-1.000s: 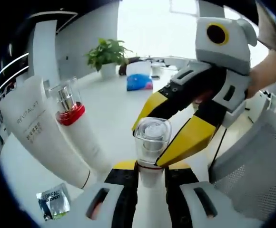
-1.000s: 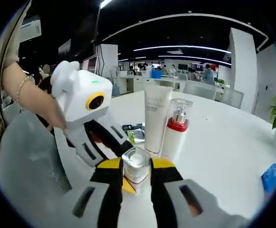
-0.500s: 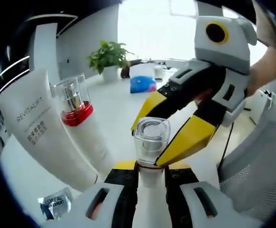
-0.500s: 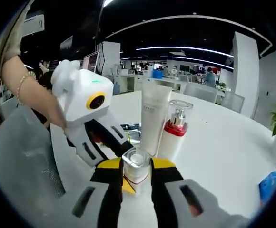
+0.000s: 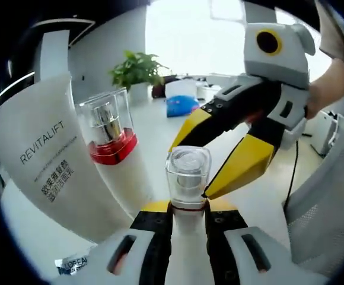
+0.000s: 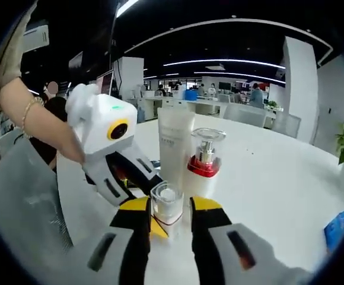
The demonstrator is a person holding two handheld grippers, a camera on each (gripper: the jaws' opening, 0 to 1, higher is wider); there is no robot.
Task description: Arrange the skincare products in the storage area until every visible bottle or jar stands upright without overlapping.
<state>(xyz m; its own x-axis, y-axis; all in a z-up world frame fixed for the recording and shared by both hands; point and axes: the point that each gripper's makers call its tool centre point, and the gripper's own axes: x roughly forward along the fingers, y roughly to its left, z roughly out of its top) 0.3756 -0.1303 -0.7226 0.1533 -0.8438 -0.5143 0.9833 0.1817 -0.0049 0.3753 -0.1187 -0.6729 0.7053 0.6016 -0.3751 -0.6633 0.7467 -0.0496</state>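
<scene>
Fingers of the left gripper [image 5: 187,215] clamp the pump bottle [image 5: 188,178] at its neck; the right gripper's [image 6: 168,215] yellow fingers stand spread either side of its clear cap, not gripping. Bottle's long axis runs straight along the left fingers, cap forward. Judged step: bringing it to the row. Next: stand it upright on the worktop [image 6: 279,178] beside the red-collared bottle [image 5: 115,160] and tube [image 5: 47,160], without touching them.

Left gripper [image 6: 154,221] clamps clear-capped bottle [image 6: 166,209] between the right gripper's [image 6: 169,209] spread jaws.
</scene>
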